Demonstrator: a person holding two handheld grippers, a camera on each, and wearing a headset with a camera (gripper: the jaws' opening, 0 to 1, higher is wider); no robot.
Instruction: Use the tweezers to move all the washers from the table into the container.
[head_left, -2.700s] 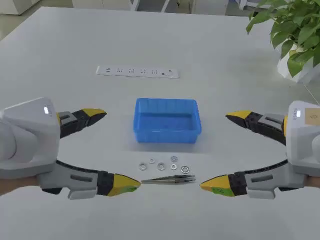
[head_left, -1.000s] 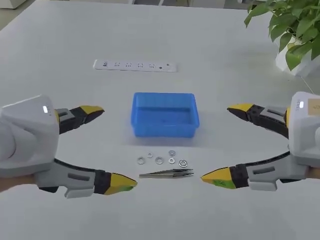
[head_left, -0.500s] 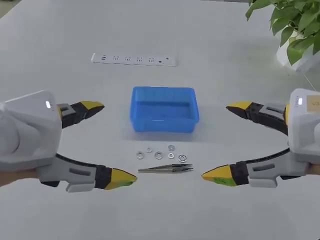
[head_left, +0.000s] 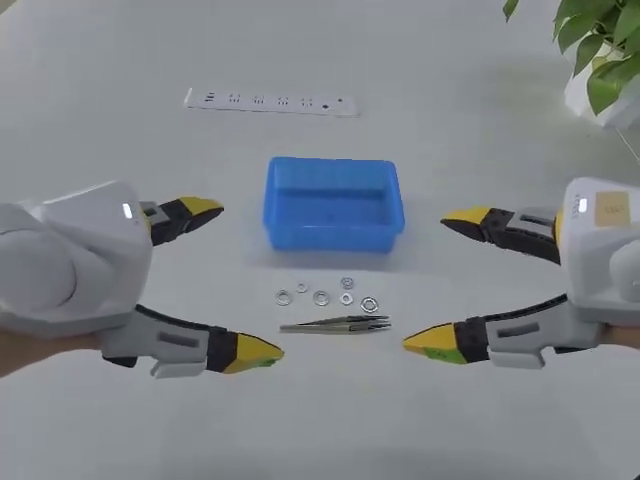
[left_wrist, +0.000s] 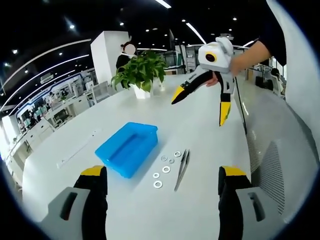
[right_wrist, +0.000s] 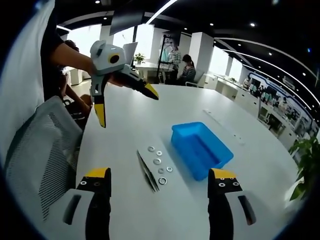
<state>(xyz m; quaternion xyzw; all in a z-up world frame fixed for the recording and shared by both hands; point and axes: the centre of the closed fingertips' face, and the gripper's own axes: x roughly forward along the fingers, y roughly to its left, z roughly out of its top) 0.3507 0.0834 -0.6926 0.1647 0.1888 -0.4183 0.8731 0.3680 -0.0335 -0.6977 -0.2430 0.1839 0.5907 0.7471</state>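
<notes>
The container (head_left: 333, 205) sits mid-table (head_left: 500, 130), with the power strip (head_left: 270, 101) well behind it and a potted plant (head_left: 598, 50) at the far right corner. The washers (head_left: 325, 296) lie in a loose cluster just in front of the container, and the tweezers (head_left: 335, 324) lie crosswise just in front of them. The left gripper (head_left: 245, 281) hangs to their left and the right gripper (head_left: 427, 283) to their right, each with its jaws spread, tips pointing inward.

I've got a broad white bench (head_left: 110, 70) under me, a power strip (head_left: 270, 102) far ahead of the right tool (head_left: 427, 282), a potted plant (head_left: 588, 35) beyond it. Dark ceiling (right_wrist: 225, 15), strip lights (right_wrist: 164, 10), white pillar (left_wrist: 112, 55), mesh chair (right_wrist: 35, 150).
</notes>
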